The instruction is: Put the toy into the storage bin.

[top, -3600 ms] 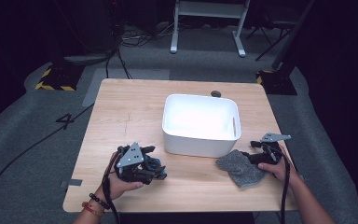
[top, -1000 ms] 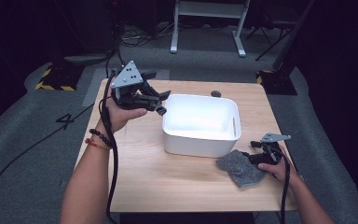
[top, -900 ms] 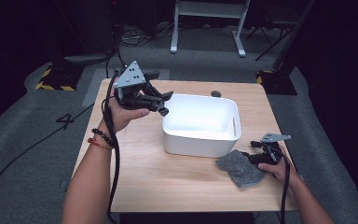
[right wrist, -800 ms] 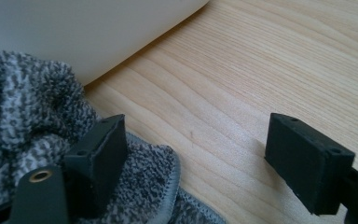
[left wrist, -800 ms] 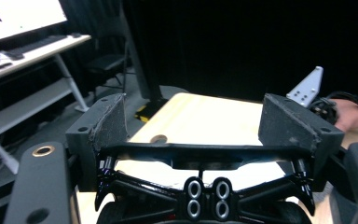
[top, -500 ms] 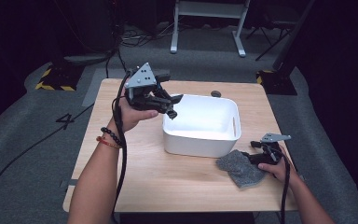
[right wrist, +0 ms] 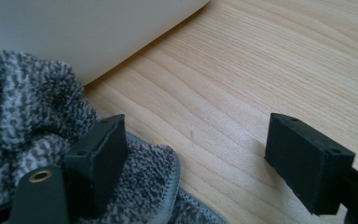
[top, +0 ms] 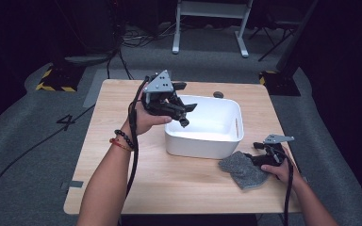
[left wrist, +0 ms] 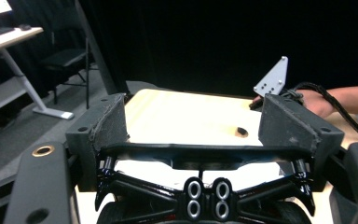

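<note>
A white plastic bin (top: pixel 205 125) stands on the wooden table (top: pixel 122 155). My left gripper (top: pixel 186 115) is held in the air over the bin's left rim, jaws pointing right. Its own view shows the left gripper (left wrist: pixel 198 116) open with nothing between the jaws. A grey knitted cloth (top: pixel 242 167) lies crumpled at the bin's front right corner. My right gripper (top: pixel 257 157) rests low at the cloth's right edge. In its view the right gripper (right wrist: pixel 200 140) is open: one jaw sits on the cloth (right wrist: pixel 23 121), the other over bare wood.
A small dark disc (top: pixel 218 94) lies on the table behind the bin. The bin's wall (right wrist: pixel 88 32) runs close ahead of the right jaws. Cables, a hazard-striped base (top: pixel 56 80) and a white desk frame (top: pixel 212 19) stand on the floor beyond.
My left gripper rose from the table's front left, then moved rightwards to above the bin's left rim. The right gripper and the cloth have stayed put.
</note>
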{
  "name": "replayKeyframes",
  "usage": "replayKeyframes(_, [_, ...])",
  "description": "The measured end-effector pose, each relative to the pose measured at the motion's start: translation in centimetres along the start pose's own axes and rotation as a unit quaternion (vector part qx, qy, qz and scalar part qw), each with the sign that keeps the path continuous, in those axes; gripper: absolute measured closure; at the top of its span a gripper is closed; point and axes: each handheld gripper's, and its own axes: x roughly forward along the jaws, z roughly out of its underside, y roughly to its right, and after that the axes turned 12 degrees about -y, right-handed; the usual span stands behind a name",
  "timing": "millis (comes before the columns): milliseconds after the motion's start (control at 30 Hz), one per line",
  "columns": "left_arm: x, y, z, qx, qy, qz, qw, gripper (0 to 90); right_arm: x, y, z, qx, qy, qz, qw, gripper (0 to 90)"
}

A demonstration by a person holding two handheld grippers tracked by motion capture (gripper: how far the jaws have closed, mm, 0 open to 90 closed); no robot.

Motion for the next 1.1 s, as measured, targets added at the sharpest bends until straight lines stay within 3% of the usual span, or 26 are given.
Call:
replayKeyframes(467, [2.5, -0.1, 1.2, 0.014, -0.036, 0.034, 0.9987, 24.4, 0.0, 0.0, 0.0, -0.001, 0.000, 0.000, 1.0000, 20.7])
replayKeyframes(1100, [4.5, -0.9, 3.5, 0.006, -0.094, 0.037, 0.9949, 24.3, 0.0, 0.0, 0.0, -0.001, 0.000, -0.001, 1.0000, 20.8])
